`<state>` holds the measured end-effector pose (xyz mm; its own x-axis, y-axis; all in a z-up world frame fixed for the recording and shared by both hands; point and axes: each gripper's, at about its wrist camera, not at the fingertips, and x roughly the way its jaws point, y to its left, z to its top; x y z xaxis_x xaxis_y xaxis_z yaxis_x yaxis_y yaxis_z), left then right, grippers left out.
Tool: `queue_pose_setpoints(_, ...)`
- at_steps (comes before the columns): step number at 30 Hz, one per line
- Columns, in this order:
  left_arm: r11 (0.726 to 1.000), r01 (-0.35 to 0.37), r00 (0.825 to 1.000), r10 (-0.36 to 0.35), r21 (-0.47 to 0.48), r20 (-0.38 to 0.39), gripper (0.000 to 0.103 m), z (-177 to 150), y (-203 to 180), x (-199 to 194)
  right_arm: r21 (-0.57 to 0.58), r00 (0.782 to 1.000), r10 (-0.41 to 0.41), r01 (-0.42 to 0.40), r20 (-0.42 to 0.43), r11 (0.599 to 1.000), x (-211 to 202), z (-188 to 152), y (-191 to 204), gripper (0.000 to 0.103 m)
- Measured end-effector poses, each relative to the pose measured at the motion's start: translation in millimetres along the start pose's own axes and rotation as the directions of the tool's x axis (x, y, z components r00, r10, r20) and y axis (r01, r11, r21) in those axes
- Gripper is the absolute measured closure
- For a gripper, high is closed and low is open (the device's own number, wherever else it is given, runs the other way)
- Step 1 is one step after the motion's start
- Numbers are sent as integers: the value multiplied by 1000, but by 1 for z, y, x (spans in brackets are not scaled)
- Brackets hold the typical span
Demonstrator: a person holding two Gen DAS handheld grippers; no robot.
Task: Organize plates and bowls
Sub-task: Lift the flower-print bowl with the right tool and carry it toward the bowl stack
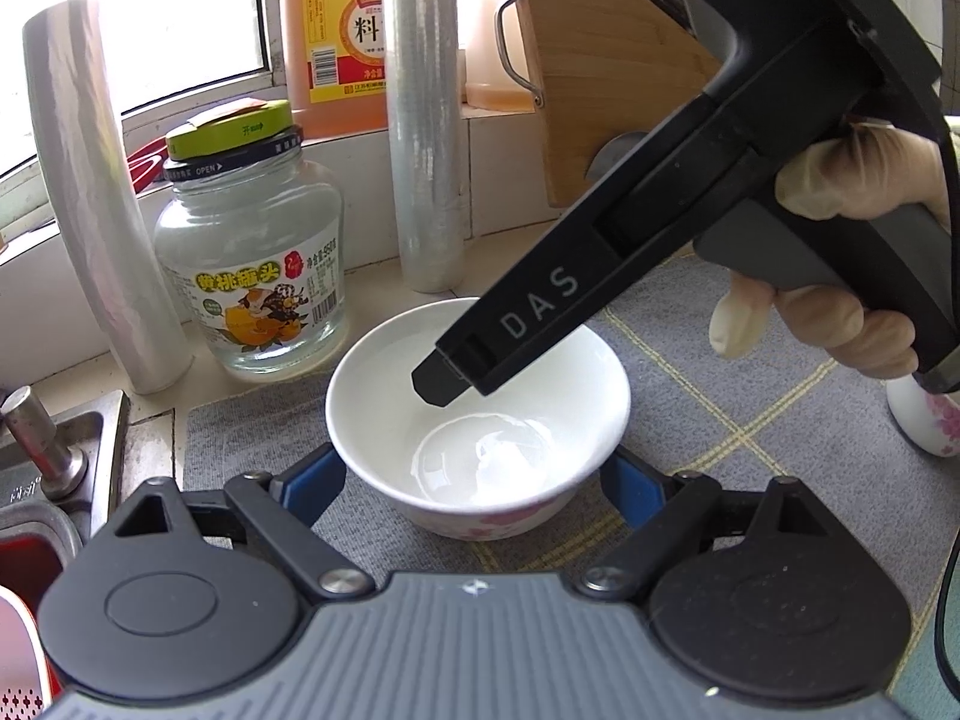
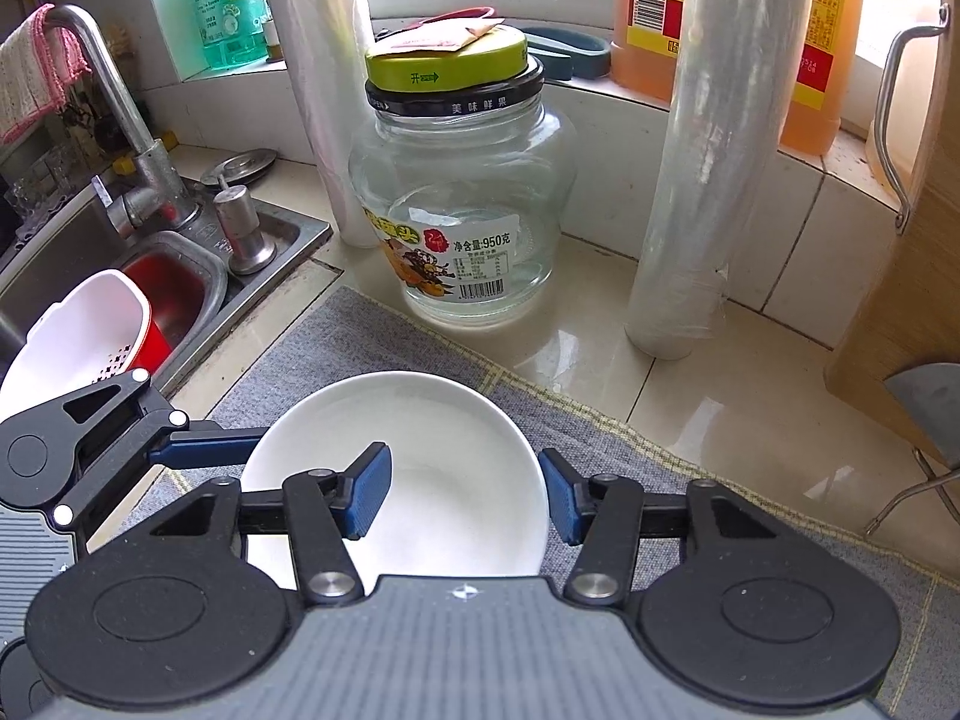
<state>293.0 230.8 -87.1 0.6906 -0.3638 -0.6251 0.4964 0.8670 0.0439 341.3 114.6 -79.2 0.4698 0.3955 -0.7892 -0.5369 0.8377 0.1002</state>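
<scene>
sitting on the grey checked mat [image 2: 384,336], the white bowl [image 1: 480,414] is the landmark for everything else. its outer wall carries a pink flower print, and its inside is bare and glossy.

the left gripper [image 1: 474,480] straddles the bowl from the near side, one blue pad [image 1: 312,489] at each flank of the bowl. its jaws stand apart, and whether the pads actually press the wall cannot be told.

the right gripper [image 2: 465,495] comes down over the bowl's right rim. one blue finger [image 2: 366,492] sits inside the bowl and the other just outside the wall, so the claw is clamped on the rim. a gloved hand [image 1: 840,252] holds its handle, up and to the right of the bowl.

behind the bowl, off the mat on the pale counter, stands a clear glass jar [image 2: 462,204] with a yellow-green lid [image 2: 447,69]. a roll of cling film [image 2: 702,180] stands upright right of the jar, and a second roll [image 1: 102,198] leans left of it. beyond them an orange bottle [image 1: 336,36] sits on the window ledge.

left of the bowl lies the steel sink [image 2: 72,276] with its tap [image 2: 114,108], a pink cloth [image 2: 30,78] draped over the spout. a white strainer [image 2: 78,330] rests at the sink's near edge. a wooden board [image 1: 600,72] leans behind and to the right of the bowl.
</scene>
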Motion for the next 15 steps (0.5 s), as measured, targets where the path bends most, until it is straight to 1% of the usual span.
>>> queue_pose_setpoints(15,999,32,999,-32,19,-28,12,1,-5,-10,1,1000,2,-2,-4,1000,-15,-8,5,45)
